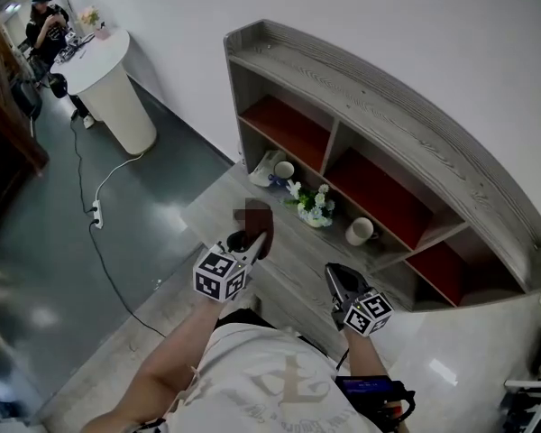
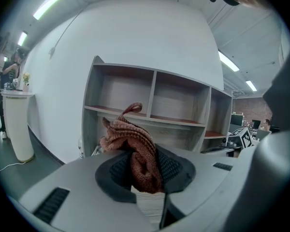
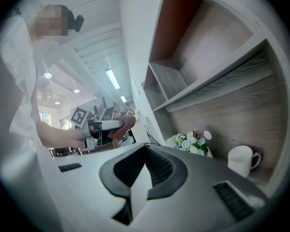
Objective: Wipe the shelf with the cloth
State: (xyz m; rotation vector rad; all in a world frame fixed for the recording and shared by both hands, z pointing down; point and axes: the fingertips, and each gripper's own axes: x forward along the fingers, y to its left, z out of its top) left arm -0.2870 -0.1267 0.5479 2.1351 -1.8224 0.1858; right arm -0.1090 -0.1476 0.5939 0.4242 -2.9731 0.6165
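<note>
A reddish-brown knitted cloth (image 2: 133,144) bunches up between the jaws of my left gripper (image 2: 144,167), which is shut on it. In the head view that left gripper (image 1: 251,244) holds the cloth (image 1: 260,226) just above the front of the grey shelf unit's (image 1: 406,120) low ledge. The compartments with red-brown floors stand ahead of it. My right gripper (image 1: 337,280) hovers lower right over the same ledge. Its jaws (image 3: 146,151) are shut with nothing between them. The right gripper view also shows the left gripper and the cloth (image 3: 123,126) off to its left.
On the ledge stand a white cup (image 1: 284,170), a small bunch of flowers (image 1: 311,204) and a white mug (image 1: 361,231). A white round counter (image 1: 108,70) and a person stand far left. A cable with a power strip (image 1: 96,213) lies on the floor.
</note>
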